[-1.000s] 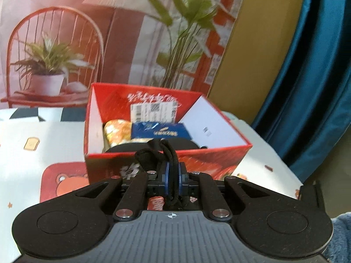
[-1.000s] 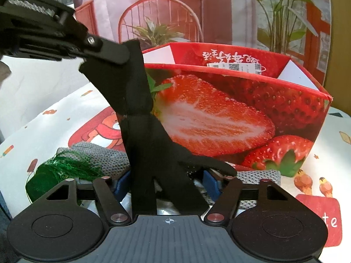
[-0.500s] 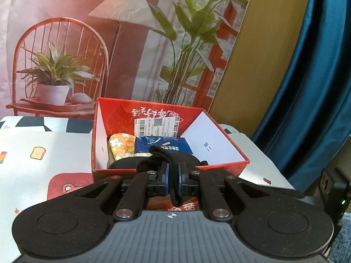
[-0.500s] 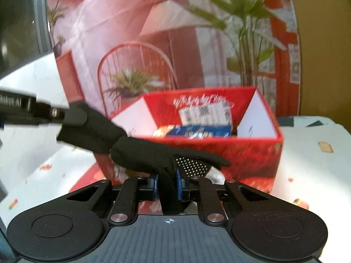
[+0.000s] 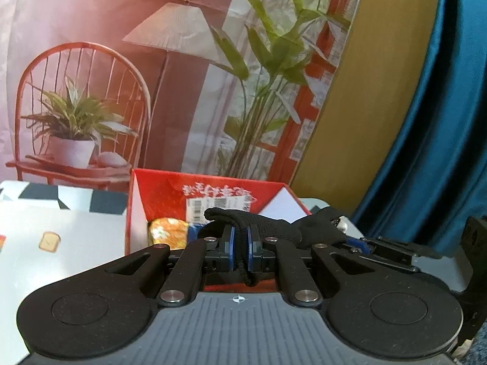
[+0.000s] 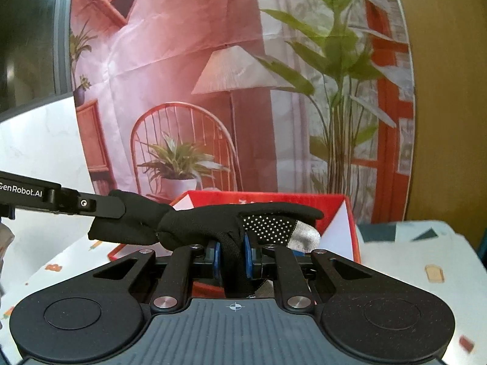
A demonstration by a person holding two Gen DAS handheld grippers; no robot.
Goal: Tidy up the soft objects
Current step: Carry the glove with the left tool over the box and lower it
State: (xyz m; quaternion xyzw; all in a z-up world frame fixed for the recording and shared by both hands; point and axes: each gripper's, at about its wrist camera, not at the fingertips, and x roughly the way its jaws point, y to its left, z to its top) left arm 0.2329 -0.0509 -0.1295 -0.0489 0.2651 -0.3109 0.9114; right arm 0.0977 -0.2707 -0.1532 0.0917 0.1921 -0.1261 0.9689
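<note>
two grippers share one black glove [image 6: 213, 225] | left gripper [image 5: 239, 248]: jaws pinched on the cuff end, left of the red box [image 5: 158, 191] | right gripper [image 6: 232, 255]: jaws clamped on the palm | glove stretched level just above the box's near rim, likely spread flat for laying inside

Black glove [image 6: 213, 225], dotted palm, grey fingertip, stretched level above open red box [image 5: 213, 191], apparently clear of it.

Both tools, L [image 5: 239, 245] & R [image 6: 232, 255], level, jaws clamped on black fabric.
</note>
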